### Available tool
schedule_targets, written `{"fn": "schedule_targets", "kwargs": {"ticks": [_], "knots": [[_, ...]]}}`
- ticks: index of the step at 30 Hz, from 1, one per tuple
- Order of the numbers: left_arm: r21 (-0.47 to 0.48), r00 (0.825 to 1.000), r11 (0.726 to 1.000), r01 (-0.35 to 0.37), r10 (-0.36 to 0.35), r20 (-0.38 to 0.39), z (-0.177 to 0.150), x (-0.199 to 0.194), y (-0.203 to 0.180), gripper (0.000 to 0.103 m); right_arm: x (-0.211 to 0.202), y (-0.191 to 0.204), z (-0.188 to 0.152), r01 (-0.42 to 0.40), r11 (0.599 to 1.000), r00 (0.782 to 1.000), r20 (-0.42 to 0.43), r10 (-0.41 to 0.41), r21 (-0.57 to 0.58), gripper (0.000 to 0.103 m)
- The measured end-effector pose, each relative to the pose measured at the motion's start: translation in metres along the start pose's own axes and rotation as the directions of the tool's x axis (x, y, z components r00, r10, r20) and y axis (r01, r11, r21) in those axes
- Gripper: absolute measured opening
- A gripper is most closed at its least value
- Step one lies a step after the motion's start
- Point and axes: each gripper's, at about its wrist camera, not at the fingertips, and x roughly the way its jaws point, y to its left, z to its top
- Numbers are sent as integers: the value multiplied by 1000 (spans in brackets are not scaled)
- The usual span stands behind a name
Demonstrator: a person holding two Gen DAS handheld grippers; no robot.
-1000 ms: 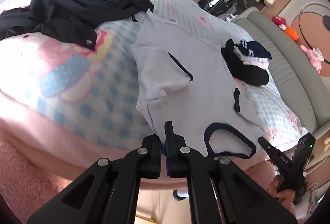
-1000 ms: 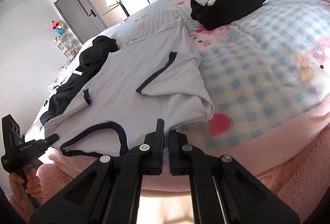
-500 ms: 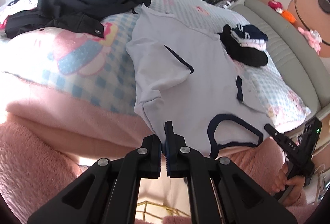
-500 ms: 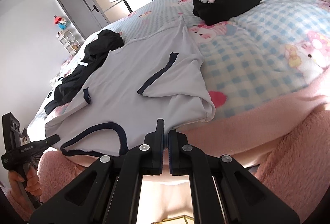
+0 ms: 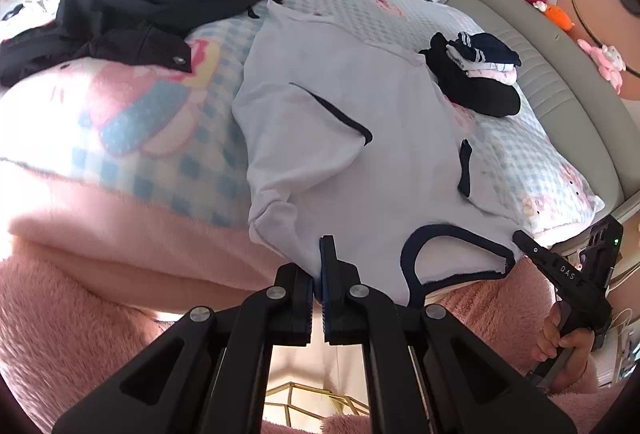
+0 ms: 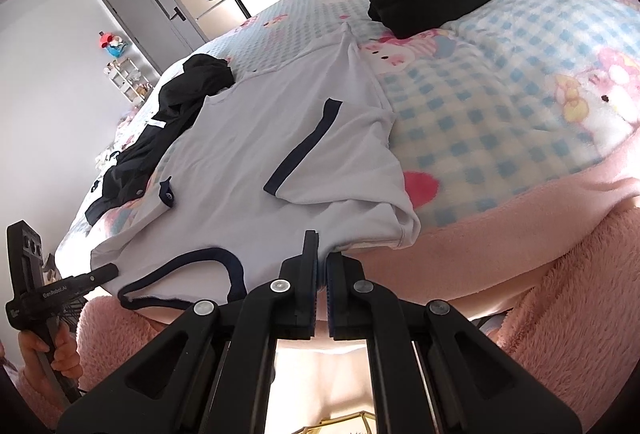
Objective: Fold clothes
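A pale grey T-shirt (image 5: 360,174) with navy trim lies flat on the bed, both sleeves folded inward, its navy collar (image 5: 452,258) at the near edge. My left gripper (image 5: 322,248) is shut on the shirt's near edge beside the collar. The right gripper (image 5: 520,238) pinches the other shoulder corner, with a hand (image 5: 560,338) on its handle. In the right wrist view the same shirt (image 6: 248,162) runs away from my right gripper (image 6: 319,246), which is shut on its edge. The left gripper (image 6: 106,270) sits at the far corner.
A heap of black clothes (image 5: 152,6) lies beyond the shirt's left side. A folded stack (image 5: 476,74) rests near the grey headboard (image 5: 560,82). The checked bedcover (image 6: 500,106) has a pink fleece border (image 5: 120,246). A gold wire frame (image 5: 312,398) stands on the floor below.
The shirt's collar end has slid toward me and now overhangs the pink border. Both grippers stay shut on it and have tipped a little.
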Motion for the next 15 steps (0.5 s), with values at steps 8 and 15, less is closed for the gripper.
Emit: {"fn": "schedule_targets", "kwargs": {"ticks": [8,15], "knots": [[77,1000,997,-10,12,-23,29,7,-9,3,4,5,23,-16,1000,1000,10,16,-2,2],[109,997,994,-31,37,-61,79,25,-14,3,21,17,64,-30,999,999,44,32,-36,2]]}}
